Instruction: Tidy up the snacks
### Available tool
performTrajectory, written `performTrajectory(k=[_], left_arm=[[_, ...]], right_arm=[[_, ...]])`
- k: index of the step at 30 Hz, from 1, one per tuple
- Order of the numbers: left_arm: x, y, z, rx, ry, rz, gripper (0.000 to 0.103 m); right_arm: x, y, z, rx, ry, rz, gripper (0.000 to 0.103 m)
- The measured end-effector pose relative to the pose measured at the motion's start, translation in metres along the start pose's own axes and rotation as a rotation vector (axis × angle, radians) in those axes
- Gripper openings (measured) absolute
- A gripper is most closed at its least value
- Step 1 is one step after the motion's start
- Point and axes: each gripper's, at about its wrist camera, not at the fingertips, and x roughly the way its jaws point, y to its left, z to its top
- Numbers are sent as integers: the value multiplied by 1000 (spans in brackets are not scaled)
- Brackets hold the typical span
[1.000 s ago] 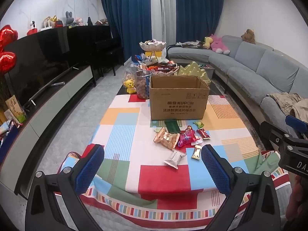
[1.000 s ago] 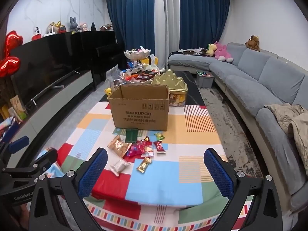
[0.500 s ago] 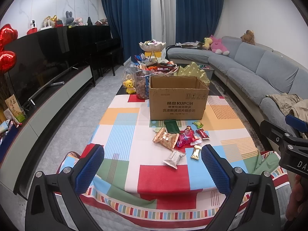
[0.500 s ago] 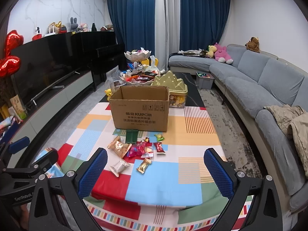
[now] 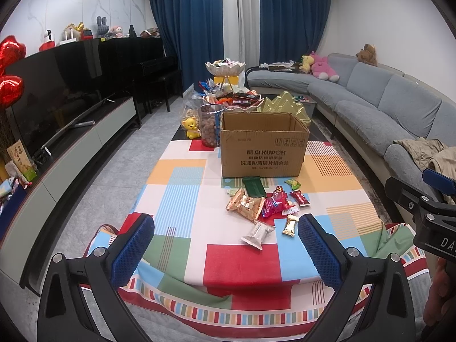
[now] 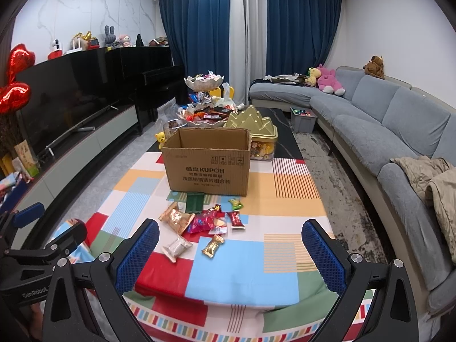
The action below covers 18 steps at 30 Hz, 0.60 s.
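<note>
Almost nothing has changed over the last second: both grippers hang at the near edge of the counter (image 5: 242,259) as they did before, with only a slight drift of view, and every snack lies where it lay. By my reading the sorting has not begun and the first pick is yet to be chosen. The left gripper (image 5: 225,252) has its jaws wide apart and holds nothing; the right gripper (image 6: 230,256) is likewise spread and empty. The cardboard box (image 5: 263,145) stands open at the 12 o'clock end of the patchwork cloth, and no snack shows above its rim, though its floor is hidden. The loose snacks lie on the cloth between box and grippers, in a cluster just in front of the box. Counted from the right wrist view: one dark green packet (image 6: 195,201) touching the box's foot, one small green sweet (image 6: 236,203) at its 3 o'clock, one copper bag (image 6: 176,221), one pink bag (image 6: 201,223) overlapping it, one red sachet (image 6: 236,219), one small red-and-gold sweet (image 6: 218,207), one gold bar (image 6: 213,245) and one clear-and-white pack (image 6: 176,248) nearest the grippers. That makes eight plainly seen; a pale wrapper or two seems tucked under the pink bag, but I cannot tell. One box, two grippers.
</note>
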Motion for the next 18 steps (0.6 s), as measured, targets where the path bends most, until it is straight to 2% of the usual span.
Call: performTrajectory(k=[18], left_arm=[[0,0,-1,-2,1,-1,103]], right_arm=[[0,1,-1,-3,-1,0,102]])
